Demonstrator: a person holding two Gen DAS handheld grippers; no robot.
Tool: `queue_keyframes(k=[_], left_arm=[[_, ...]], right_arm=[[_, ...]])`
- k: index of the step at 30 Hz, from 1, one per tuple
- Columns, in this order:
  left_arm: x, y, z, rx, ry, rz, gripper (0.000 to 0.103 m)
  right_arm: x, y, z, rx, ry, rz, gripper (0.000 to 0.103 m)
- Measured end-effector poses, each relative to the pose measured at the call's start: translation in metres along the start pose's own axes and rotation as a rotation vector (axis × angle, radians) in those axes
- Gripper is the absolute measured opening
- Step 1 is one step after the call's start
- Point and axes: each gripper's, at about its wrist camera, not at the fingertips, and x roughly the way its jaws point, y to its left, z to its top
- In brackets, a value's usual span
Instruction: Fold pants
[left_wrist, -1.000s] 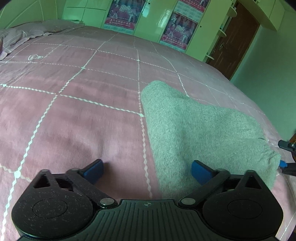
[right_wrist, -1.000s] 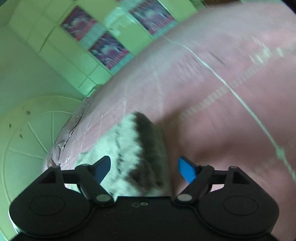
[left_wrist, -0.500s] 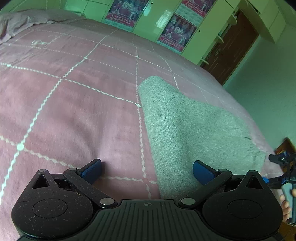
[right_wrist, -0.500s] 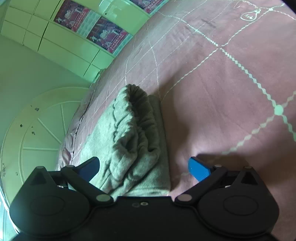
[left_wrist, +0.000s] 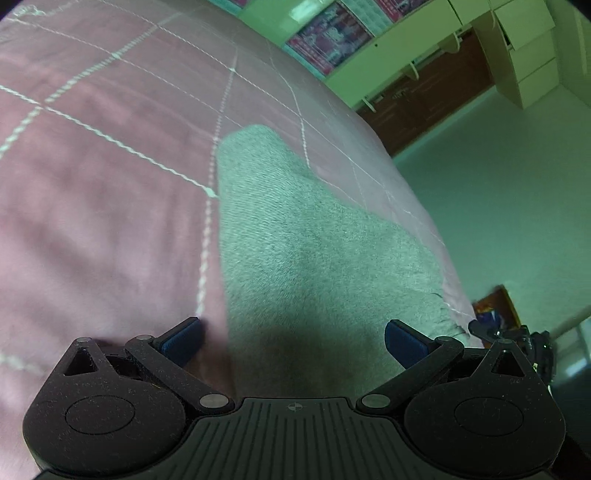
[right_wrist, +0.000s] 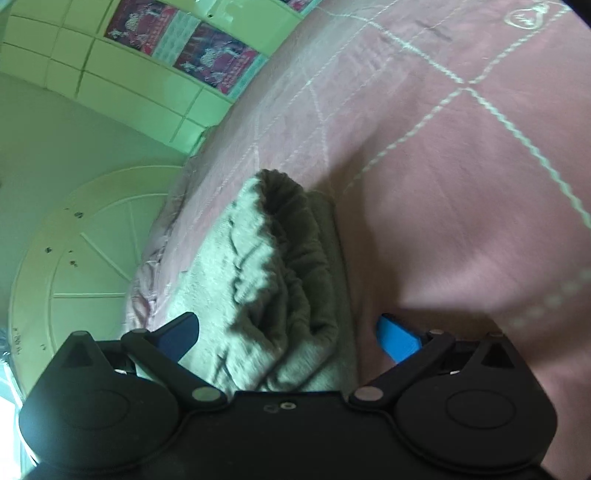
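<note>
Now the grey pants lie folded on the pink bedspread, near the edge of the bed, and they form a thick bundle with several layers. In the left wrist view the left gripper hangs low over the near end of the pants; its two blue fingertips are spread wide, one over the pink cloth just beside the pants and the other above the grey fabric, and nothing is pinched between them. A dark shadow falls on the pants just in front of this gripper. At the right edge of the same view a small black part of the right gripper shows beyond the far side of the pants. In the right wrist view the right gripper stands over the folded end of the pants, where the bunched, wrinkled layers are stacked and turned toward the camera. Its jaws have just been opening and they are now fully apart; the pants lie between the two blue pads, but the pads do not press on the fabric, so the bundle rests free on the bedspread. White stitched lines cross the bedspread in a grid. Behind the bed there are light green cabinets with colourful posters on them, and in the left wrist view a brown door is visible.
</note>
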Motion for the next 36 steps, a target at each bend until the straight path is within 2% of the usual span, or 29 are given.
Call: queue_keyframes(k=[7,16,19,20,21,22,24,26,29,33,36], left_arm=[[0.032,-0.004,0.021,0.039,0.054,-0.049,0.103],[0.053,0.000,0.039,0.071,0.065,-0.113,0.103],[0.058,0.003,0.045,0.077,0.074,-0.134,0.103],[0.059,0.001,0.046,0.082,0.078,-0.140,0.103],[0.061,0.000,0.047,0.092,0.082,-0.141,0.098],[0.062,-0.001,0.048,0.103,0.085,-0.132,0.093],[0.062,0.006,0.050,0.082,0.088,-0.111,0.057],[0.063,0.021,0.051,0.021,0.084,-0.158,0.054],[0.067,0.023,0.052,0.027,0.090,-0.176,0.054],[0.065,0.032,0.056,0.011,0.148,-0.210,0.054],[0.064,0.042,0.052,0.010,0.143,-0.259,0.054]], right_arm=[[0.019,0.002,0.013,-0.031,0.069,0.051,0.098],[0.036,0.003,0.028,-0.052,0.122,0.105,0.095],[0.040,0.005,0.033,-0.097,0.141,0.103,0.083],[0.043,0.005,0.033,-0.106,0.150,0.091,0.073],[0.045,0.004,0.034,-0.100,0.151,0.087,0.065],[0.047,0.002,0.035,-0.091,0.152,0.090,0.063],[0.048,-0.001,0.036,-0.085,0.161,0.102,0.062],[0.049,0.000,0.037,-0.096,0.176,0.106,0.063],[0.048,-0.001,0.041,-0.087,0.200,0.122,0.064],[0.040,-0.003,0.046,-0.115,0.257,0.138,0.061],[0.036,-0.013,0.046,-0.088,0.252,0.176,0.060]])
